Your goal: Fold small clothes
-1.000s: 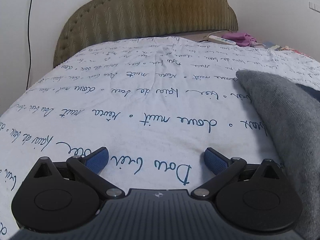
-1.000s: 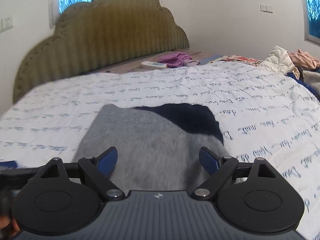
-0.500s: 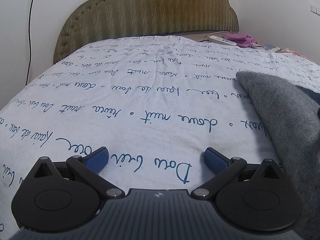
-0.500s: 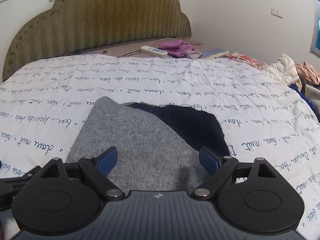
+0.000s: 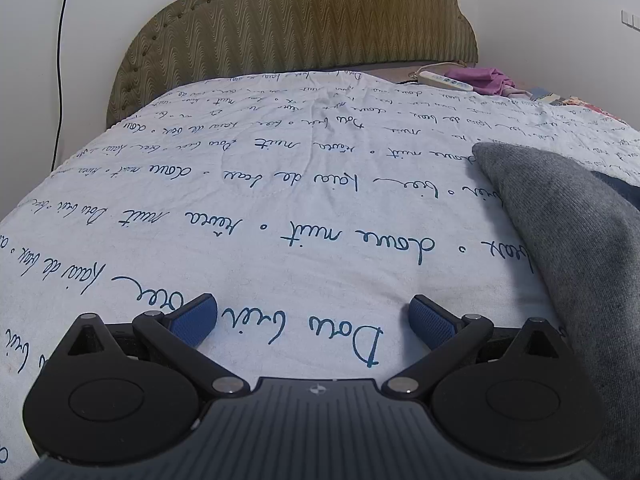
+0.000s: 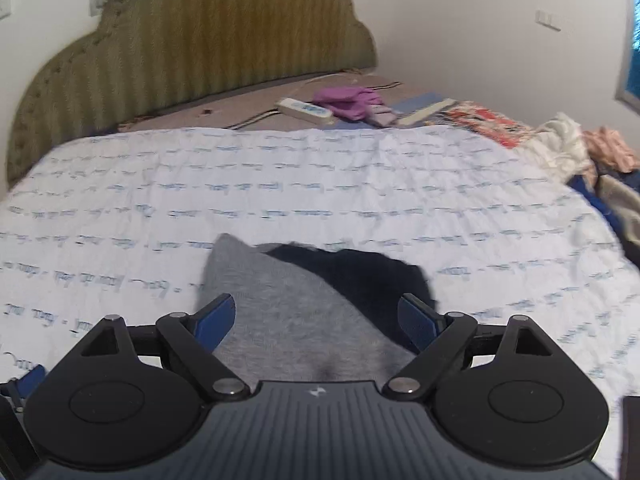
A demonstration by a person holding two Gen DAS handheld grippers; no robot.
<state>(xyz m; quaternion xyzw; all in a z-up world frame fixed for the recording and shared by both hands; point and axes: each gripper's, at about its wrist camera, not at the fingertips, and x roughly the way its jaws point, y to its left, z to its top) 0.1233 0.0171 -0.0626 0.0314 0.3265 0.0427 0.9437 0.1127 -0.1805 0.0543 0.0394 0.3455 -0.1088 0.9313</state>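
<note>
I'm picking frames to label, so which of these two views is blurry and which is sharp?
Left wrist view: sharp; the script on the bedspread reads crisply, with fisheye bending at the edges. Right wrist view: motion-blurred; the bedspread lettering and headboard smear, while the right hand-held gripper itself stays crisp over the grey garment.

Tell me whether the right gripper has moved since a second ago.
Yes. The right gripper has risen and drawn back: against the headboard, the grey garment now sits lower and looks smaller in its view.

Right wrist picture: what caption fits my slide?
Open right gripper above a grey and navy garment on the bedspread.
</note>
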